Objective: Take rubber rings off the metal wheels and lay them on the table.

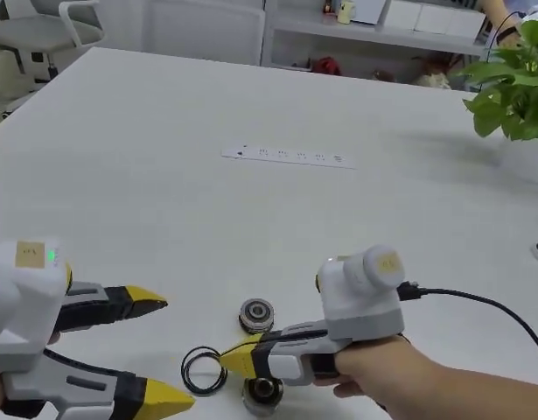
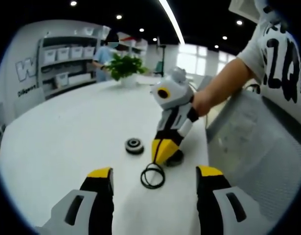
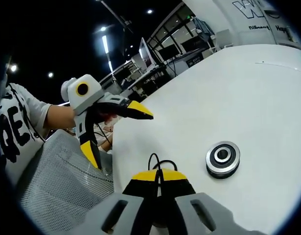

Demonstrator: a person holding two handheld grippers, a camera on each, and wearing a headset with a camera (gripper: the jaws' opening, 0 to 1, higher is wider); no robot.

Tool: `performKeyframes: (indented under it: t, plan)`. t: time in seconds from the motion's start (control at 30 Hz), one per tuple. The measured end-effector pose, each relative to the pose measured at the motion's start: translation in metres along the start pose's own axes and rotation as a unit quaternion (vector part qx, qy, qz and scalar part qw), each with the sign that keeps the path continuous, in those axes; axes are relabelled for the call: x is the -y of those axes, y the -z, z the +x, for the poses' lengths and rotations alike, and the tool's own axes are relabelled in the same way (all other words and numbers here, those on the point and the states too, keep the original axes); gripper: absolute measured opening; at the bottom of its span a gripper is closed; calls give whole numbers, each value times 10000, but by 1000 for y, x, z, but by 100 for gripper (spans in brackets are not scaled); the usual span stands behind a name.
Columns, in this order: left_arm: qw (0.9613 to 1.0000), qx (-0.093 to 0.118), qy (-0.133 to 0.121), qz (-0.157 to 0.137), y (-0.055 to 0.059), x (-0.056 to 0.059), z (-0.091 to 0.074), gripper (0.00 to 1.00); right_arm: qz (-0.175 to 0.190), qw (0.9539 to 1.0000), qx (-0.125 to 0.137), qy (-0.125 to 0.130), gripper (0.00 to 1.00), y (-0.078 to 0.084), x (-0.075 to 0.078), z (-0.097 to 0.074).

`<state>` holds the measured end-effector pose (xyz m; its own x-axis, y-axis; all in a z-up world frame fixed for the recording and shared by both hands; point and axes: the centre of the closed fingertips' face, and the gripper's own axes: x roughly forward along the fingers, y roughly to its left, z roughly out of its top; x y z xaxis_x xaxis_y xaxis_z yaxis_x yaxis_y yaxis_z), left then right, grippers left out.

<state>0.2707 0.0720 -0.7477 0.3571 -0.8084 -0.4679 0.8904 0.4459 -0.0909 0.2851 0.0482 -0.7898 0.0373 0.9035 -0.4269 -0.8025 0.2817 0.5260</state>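
Two wheels sit on the table (image 1: 338,219) in the head view: the free wheel (image 1: 256,313), taken as reference, and a second wheel (image 1: 262,391) just nearside of it, partly under the right gripper (image 1: 235,359). That gripper's jaws are pressed together on the rubber ring (image 1: 203,368), which lies flat on the table just left of the free wheel. The left gripper (image 1: 161,350), further left of the free wheel, is spread and empty.

In the left gripper view, the gripper's own jaws stand wide apart, and the ring (image 2: 152,176) lies nearside of the free wheel (image 2: 134,145).

In the right gripper view, the jaws pinch a black strand of the ring (image 3: 157,163) left of the free wheel (image 3: 222,159), whose rim looks dark, so its ring is judged fitted.

Recommendation: part the right jaws fully, then withdraw straight back so the strand does not snag. Brace the free wheel with the left gripper for the next removal.
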Motion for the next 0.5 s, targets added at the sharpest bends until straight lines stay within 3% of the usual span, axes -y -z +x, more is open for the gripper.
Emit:
performKeyframes:
  t: [0.5]
  plan:
    - [10000, -16, -4, -45, 0, 0, 2, 69, -43, 9999, -74, 104, 1, 3, 3, 0]
